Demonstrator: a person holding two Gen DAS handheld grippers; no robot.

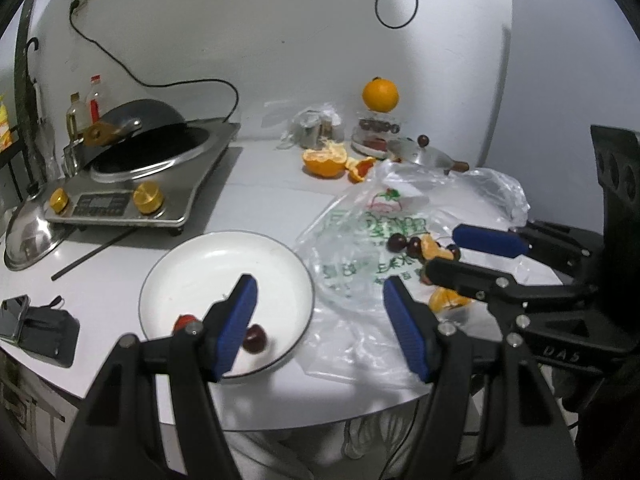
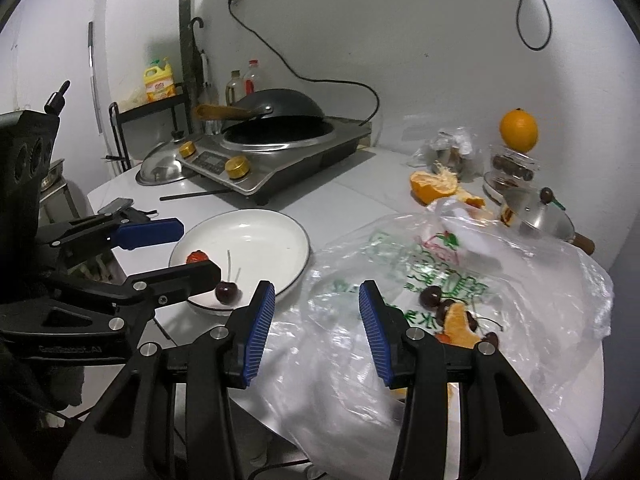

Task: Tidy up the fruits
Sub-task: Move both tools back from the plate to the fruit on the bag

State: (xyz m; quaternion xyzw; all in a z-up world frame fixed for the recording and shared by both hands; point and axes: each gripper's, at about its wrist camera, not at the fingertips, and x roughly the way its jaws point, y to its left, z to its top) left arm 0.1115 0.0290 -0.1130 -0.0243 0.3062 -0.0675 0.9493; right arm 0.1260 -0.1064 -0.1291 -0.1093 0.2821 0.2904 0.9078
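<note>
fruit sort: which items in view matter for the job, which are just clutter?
Job:
white plate
dark cherry on the plate
cherries on the plastic bag
orange piece on the bag
whole orange

Clutter:
induction cooker
wok
steel lid
phone
detergent bottle

Plate (image 1: 276, 248) left of bag (image 1: 352, 280); cherry (image 1: 256, 340) on plate; stove (image 1: 188, 184) behind.

Bare table (image 1: 256, 184) between cooker (image 1: 160, 176) and crumpled plastic bag (image 1: 360, 248).
</note>
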